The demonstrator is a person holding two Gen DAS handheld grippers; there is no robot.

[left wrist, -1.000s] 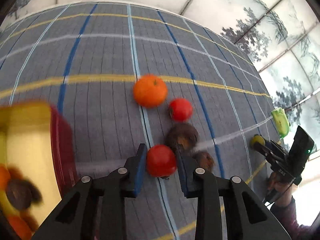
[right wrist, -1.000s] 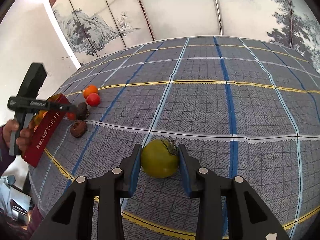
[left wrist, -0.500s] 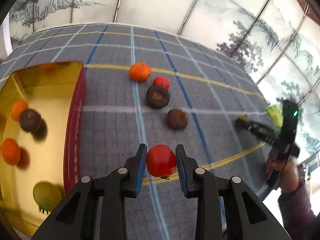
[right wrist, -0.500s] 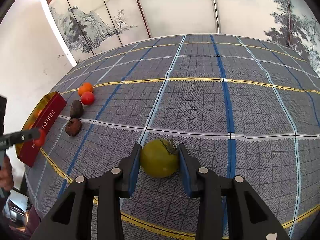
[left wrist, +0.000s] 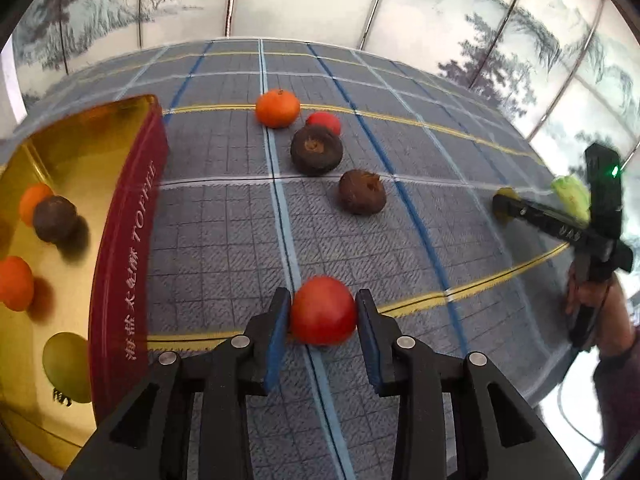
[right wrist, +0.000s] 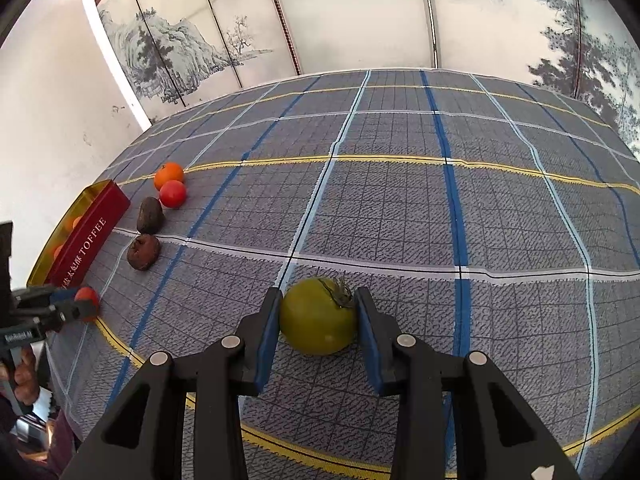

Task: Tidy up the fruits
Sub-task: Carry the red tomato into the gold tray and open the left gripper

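The left gripper (left wrist: 323,316) clamps a red tomato (left wrist: 323,311) beside the tin (left wrist: 132,240), whose left part is cut off. The right gripper (right wrist: 318,316) grips a green tomato (right wrist: 318,316) on the bench (right wrist: 400,208).

We only get part of the toffee tin (left wrist: 132,248): its left side and near corner run off the left wrist frame. The green fruit (left wrist: 66,366) inside is partly behind the red wall. In the right wrist view, the tin's contents (right wrist: 68,224) are tiny orange specks. The left gripper (right wrist: 86,304) is clipped at the frame edge, red tomato (right wrist: 87,295) half covered.
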